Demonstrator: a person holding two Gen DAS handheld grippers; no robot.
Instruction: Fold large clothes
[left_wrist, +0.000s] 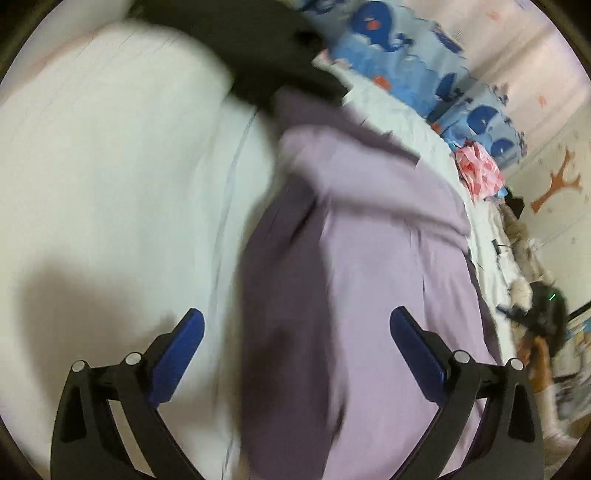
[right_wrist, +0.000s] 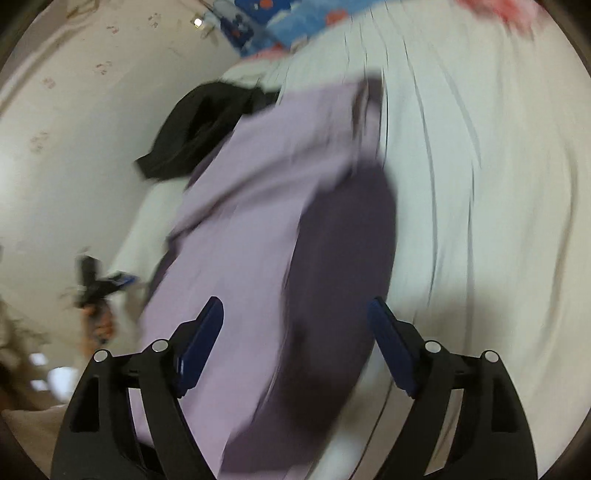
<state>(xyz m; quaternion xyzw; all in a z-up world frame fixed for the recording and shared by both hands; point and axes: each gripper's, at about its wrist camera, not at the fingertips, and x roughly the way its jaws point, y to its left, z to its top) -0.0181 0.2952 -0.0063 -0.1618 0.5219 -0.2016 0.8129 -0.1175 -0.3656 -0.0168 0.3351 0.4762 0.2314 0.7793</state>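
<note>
A large lilac garment (left_wrist: 373, 258) lies on a white bed sheet (left_wrist: 118, 166), with a darker purple part (left_wrist: 280, 295) along its left side. My left gripper (left_wrist: 295, 325) is open and empty above it, its blue pads (left_wrist: 181, 354) wide apart. In the right wrist view the same garment (right_wrist: 255, 206) stretches away, its dark purple part (right_wrist: 340, 266) on the right. My right gripper (right_wrist: 295, 314) is open and empty above it. Both views are motion-blurred.
A black garment (left_wrist: 258, 48) lies at the far end of the lilac one, also in the right wrist view (right_wrist: 199, 129). A blue whale-print quilt (left_wrist: 413, 62) and pink cloth (left_wrist: 478, 171) lie by the wall. The other gripper (left_wrist: 535, 314) shows at right.
</note>
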